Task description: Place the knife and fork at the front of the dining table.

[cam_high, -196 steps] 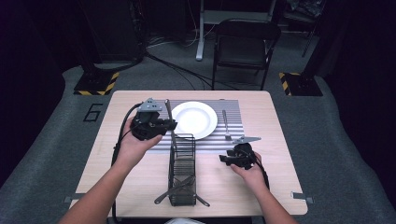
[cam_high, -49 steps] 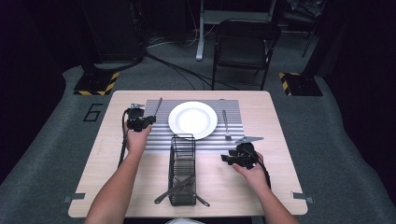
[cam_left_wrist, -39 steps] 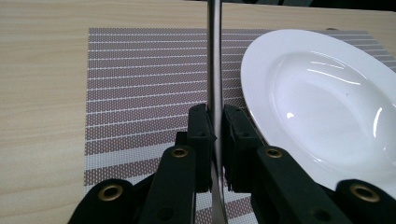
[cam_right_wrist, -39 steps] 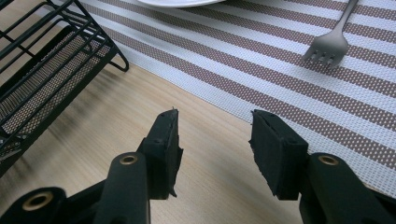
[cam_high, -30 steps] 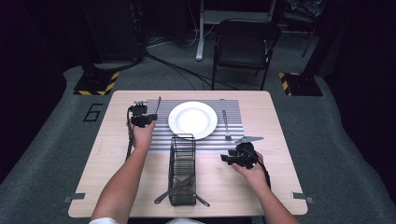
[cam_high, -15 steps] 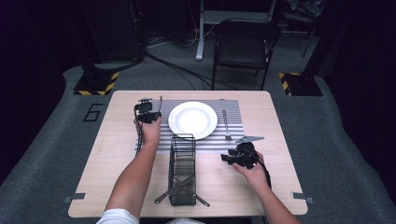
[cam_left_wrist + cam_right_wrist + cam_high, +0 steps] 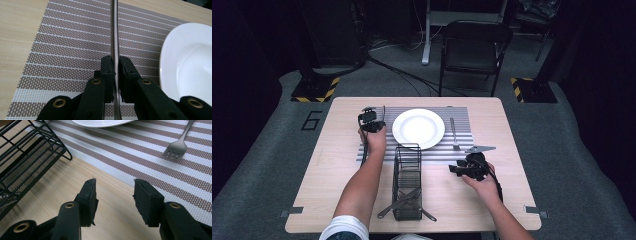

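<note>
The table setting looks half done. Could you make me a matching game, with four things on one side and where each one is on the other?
Things:
1. white plate
2. fork
3. wire basket
4. thin metal utensil

Places:
A. clamped between the left gripper's jaws
B. middle of the striped placemat
C. on bare table wood, between the person's forearms
D. on the placemat, right of the plate

Pairs: 1-B, 2-D, 3-C, 4-A

My wooden table [image 7: 337,200] carries a striped placemat [image 7: 462,150] at its far middle, with a black wire caddy [image 7: 407,182] just in front of it.
</note>
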Available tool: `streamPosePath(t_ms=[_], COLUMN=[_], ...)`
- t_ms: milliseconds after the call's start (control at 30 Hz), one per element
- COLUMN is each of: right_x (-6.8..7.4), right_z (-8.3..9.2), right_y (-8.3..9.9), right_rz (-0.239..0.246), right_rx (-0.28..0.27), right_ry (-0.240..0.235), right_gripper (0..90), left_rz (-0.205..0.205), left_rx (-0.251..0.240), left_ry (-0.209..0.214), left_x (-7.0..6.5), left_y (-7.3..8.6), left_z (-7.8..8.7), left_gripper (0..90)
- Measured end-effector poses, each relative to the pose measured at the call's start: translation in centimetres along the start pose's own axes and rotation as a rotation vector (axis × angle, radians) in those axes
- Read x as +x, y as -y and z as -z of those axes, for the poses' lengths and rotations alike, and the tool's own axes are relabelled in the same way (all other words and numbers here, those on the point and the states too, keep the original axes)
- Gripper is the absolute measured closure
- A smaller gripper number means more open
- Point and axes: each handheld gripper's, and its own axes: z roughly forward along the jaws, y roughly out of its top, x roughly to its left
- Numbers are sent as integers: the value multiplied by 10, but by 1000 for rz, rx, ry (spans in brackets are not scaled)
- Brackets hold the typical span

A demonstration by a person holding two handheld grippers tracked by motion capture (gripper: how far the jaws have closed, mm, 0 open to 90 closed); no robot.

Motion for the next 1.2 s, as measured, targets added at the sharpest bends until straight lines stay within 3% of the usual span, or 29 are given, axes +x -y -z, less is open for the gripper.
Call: streamPosePath(t_ms=[400,467,567,733,1200], right_x=[1,0,1,1,0], right_z=[0,-1,0,1,-1], right_y=[0,1,0,1,1], right_rz=[-13,4,-3,-14,-5], right_rx=[8,1,-2,5,3], right_ry=[-3,-3,-8,-5,-4], right_gripper=[526,526,526,526,526], left_rz=[2,1,-28,-10,-21], left_rx=[11,8,25,17,15], left_ry=[10,8,4,3,5], left_x=[-2,-3,-4,-6,-6], left_y=[3,3,2,1,2], left_z=[-9,-12,-14,-17,-17], left_gripper=[823,823,823,822,818])
